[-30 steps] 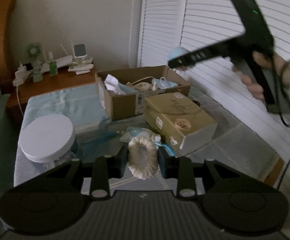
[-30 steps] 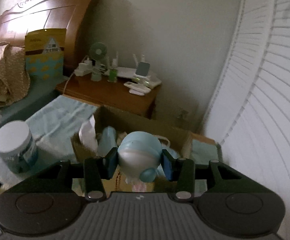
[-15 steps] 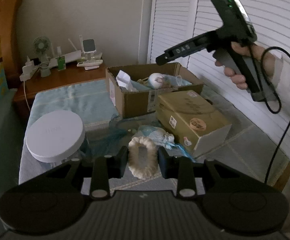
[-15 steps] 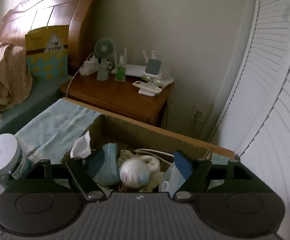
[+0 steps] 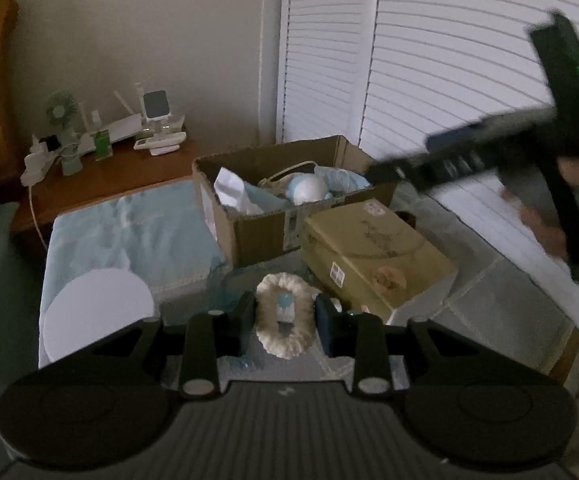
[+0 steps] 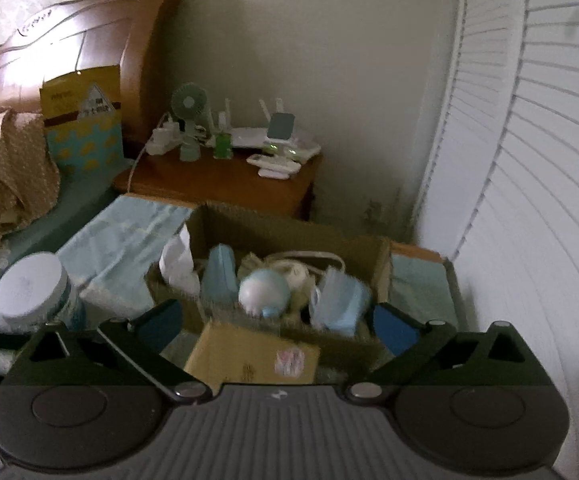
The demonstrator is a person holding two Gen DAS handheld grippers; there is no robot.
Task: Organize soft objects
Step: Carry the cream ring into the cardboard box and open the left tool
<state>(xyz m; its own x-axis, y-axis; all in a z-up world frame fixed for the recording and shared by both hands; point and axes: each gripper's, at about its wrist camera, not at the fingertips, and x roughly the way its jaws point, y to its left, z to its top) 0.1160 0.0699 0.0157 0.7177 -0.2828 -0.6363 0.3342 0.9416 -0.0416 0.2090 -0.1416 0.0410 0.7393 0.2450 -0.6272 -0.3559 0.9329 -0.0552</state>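
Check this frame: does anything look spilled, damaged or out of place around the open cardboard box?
Nothing looks spilled or damaged. The open cardboard box sits upright, packed untidily with soft items, the round blue-and-white toy lying inside. The closed tan box beside it sits at an angle. The left tongs hold a fluffy white ring.

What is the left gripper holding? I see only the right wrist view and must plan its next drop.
Observer: The left gripper is shut on a white fluffy ring.
Operator: Anything in its way to the drop?
Observer: In the left wrist view the ring is held short of the open cardboard box. The closed tan box stands just right of that line, in front of the open one.
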